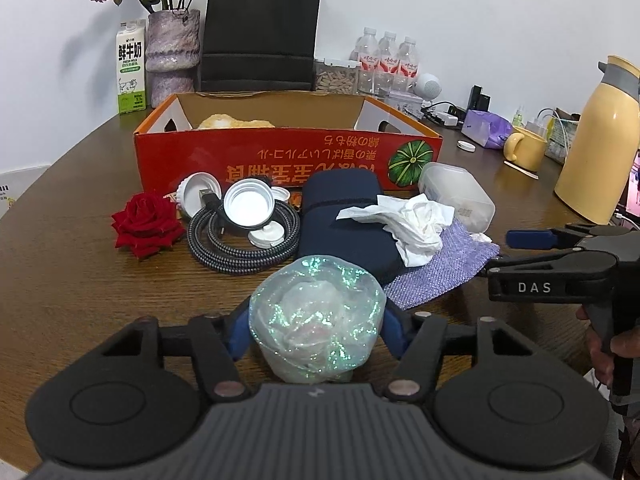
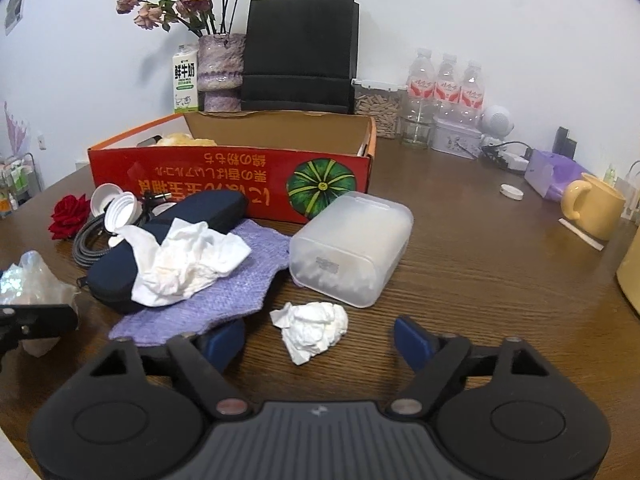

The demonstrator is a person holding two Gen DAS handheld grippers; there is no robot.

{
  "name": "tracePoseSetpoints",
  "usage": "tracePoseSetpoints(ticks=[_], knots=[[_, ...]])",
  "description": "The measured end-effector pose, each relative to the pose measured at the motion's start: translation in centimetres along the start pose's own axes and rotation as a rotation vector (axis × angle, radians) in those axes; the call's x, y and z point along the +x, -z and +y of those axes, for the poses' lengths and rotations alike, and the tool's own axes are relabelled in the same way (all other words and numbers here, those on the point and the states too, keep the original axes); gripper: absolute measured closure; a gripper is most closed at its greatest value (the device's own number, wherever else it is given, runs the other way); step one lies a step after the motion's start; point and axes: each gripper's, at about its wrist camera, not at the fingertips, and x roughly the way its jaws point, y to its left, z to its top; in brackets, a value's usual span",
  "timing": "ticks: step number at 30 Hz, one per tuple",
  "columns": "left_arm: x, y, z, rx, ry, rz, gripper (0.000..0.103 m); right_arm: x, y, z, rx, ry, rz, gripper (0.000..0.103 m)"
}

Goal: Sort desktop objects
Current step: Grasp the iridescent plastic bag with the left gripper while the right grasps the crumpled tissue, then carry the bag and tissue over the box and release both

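A crumpled ball of iridescent plastic wrap [image 1: 316, 320] sits between the blue pads [image 1: 239, 334] of my left gripper [image 1: 316, 332], which press on both its sides. A small white tissue wad [image 2: 310, 330] lies on the table between the fingers of my right gripper [image 2: 320, 340], which stands open with gaps on both sides. Behind are a purple knitted cloth [image 2: 224, 292], a larger crumpled tissue [image 2: 184, 264] on a navy pouch [image 1: 340, 216], a frosted plastic box [image 2: 352, 244], a coiled cable [image 1: 244, 240] with white caps [image 1: 249, 204], and a red rose [image 1: 146, 224]. In the left wrist view my right gripper [image 1: 498, 254] comes in from the right.
An open orange-red cardboard box [image 1: 288, 152] stands behind the clutter. A black paper bag [image 2: 300, 52], vase [image 1: 172, 52], milk carton [image 1: 130, 68] and water bottles [image 2: 444, 80] line the wall. A yellow mug [image 2: 596, 204], purple tissue pack [image 2: 552, 176] and yellow flask [image 1: 600, 140] stand at the right.
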Motion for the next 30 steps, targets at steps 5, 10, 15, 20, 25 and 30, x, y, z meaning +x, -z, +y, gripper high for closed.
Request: tracePoseSetpoints(ticks=[5,10,15,20,25,30], knots=[[-0.2,0.1,0.1,-0.001,0.000,-0.009,0.049,-0.4,0.4,0.0,0.008,-0.037,-0.018,0.081],[-0.4,0.1,0.1,0.000,-0.001,-0.014,0.052,-1.4,0.9,0.3,-0.010,-0.041,-0.045,0.082],[-0.8,-0.1,0.2,0.006,-0.001,-0.026,0.054,-2.5,1.2,0.3,-0.014,-0.036,-0.068,0.082],[-1.5,-0.5,0.2,0.015,-0.001,-0.050,0.054,-3.5,0.9,0.0,-0.006,-0.032,-0.095,0.082],[-1.9,-1.0,-0.1,0.026,-0.003,-0.073,0.055,-4.3,0.1,0.0,-0.010,-0.031,-0.127,0.082],[-2.3,-1.9,-0.1,0.036,-0.002,-0.102,0.055,-4.9,-1.2,0.1,-0.015,-0.029,-0.161,0.082]])
